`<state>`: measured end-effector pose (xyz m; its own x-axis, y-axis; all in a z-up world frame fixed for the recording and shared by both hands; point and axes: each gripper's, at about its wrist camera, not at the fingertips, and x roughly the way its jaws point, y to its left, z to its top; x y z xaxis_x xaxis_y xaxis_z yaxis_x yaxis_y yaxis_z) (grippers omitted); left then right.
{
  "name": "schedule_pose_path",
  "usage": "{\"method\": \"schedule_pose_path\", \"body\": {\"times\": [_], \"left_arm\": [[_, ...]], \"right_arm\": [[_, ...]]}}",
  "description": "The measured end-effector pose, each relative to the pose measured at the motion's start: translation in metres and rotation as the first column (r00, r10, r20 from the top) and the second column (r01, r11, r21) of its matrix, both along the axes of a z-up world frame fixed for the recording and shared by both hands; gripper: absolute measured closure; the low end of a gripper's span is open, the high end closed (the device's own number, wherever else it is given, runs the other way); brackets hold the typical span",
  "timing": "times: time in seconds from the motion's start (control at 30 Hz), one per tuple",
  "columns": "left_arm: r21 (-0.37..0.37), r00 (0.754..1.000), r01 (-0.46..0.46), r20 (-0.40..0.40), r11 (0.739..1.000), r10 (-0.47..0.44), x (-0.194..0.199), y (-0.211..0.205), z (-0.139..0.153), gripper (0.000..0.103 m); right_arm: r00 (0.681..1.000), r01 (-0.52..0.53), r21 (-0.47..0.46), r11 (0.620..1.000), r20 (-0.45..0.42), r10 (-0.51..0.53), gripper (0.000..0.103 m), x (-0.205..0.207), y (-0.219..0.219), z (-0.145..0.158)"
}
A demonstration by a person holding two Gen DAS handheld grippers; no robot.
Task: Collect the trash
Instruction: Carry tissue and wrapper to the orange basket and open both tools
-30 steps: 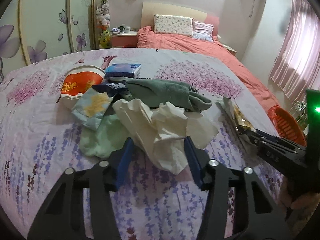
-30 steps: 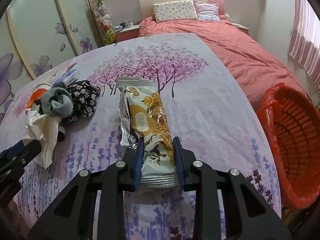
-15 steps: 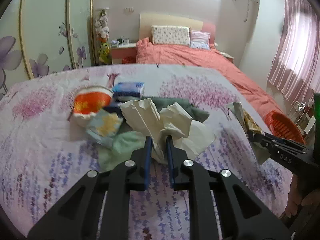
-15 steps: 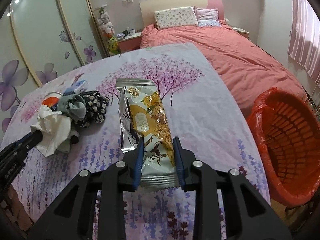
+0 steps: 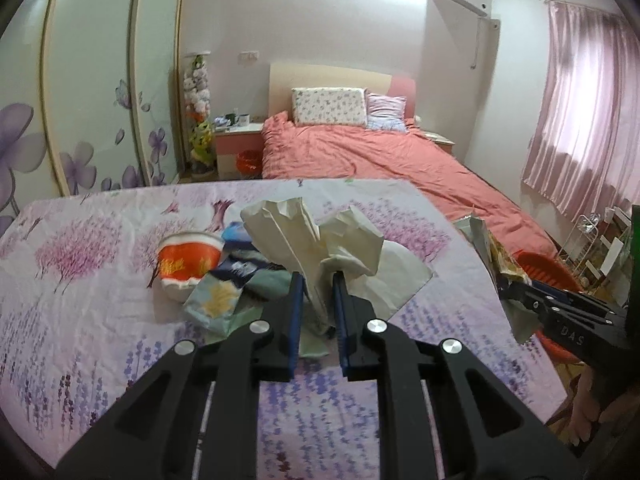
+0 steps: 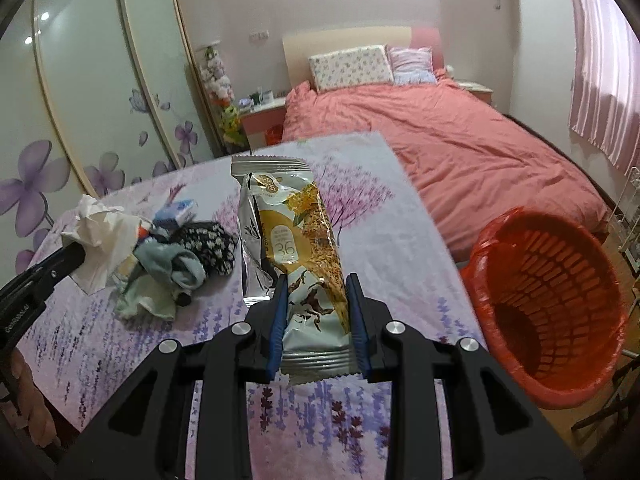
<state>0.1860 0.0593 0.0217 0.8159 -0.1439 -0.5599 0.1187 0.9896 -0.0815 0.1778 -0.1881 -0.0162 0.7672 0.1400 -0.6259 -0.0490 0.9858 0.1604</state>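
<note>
The left gripper [image 5: 316,300] is clamping the crumpled tissue paper [image 5: 320,240] above the floral tablecloth [image 5: 80,320] — light, soft, easily torn. The right gripper [image 6: 316,312] is pinching the snack wrapper [image 6: 304,248] near its sealed end — slippery film, likely light; orange waste basket [image 6: 552,292] nearby.

Crumpled matt paper tissue [image 5: 320,248], glossy foil snack wrapper [image 6: 304,248], perforated orange plastic basket [image 6: 552,304], printed cloth cover [image 5: 80,320]

Both wrist cameras looked forward and downward, close over the floral table [image 5: 100,280], sharing the bed [image 6: 460,140] beyond.
</note>
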Motion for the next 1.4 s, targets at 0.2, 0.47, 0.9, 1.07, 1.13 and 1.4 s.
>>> {"method": "schedule_pose_path", "body": {"times": [0.2, 0.47, 0.9, 1.07, 1.13, 1.4], "left_arm": [[-0.029, 0.998, 0.068, 0.017, 0.997, -0.068, -0.005, -0.03, 0.012, 0.087], [-0.044, 0.983, 0.183, 0.032, 0.982, -0.182, -0.007, -0.082, 0.019, 0.087], [-0.086, 0.892, 0.452, 0.025, 0.888, -0.452, 0.005, -0.218, 0.016, 0.087], [-0.081, 0.849, 0.528, 0.01, 0.845, -0.529, 0.017, -0.264, 0.004, 0.087], [-0.08, 0.832, 0.553, -0.003, 0.829, -0.555, 0.023, -0.283, -0.003, 0.087], [-0.064, 0.796, 0.599, -0.067, 0.798, -0.602, 0.042, -0.328, -0.035, 0.086]], "right_arm": [[0.996, 0.061, 0.01, 0.998, 0.07, -0.061, 0.074, -0.02, -0.023, 0.018], [0.975, 0.173, 0.026, 0.985, 0.138, -0.175, 0.074, -0.042, -0.063, 0.03], [0.893, 0.413, 0.083, 0.907, 0.161, -0.421, 0.074, -0.048, -0.154, 0.019], [0.868, 0.464, 0.113, 0.879, 0.139, -0.476, 0.074, -0.048, -0.18, 0.004], [0.858, 0.484, 0.132, 0.865, 0.123, -0.499, 0.074, -0.045, -0.192, -0.004], [0.834, 0.524, 0.2, 0.828, 0.076, -0.547, 0.074, -0.041, -0.219, -0.02]]}}
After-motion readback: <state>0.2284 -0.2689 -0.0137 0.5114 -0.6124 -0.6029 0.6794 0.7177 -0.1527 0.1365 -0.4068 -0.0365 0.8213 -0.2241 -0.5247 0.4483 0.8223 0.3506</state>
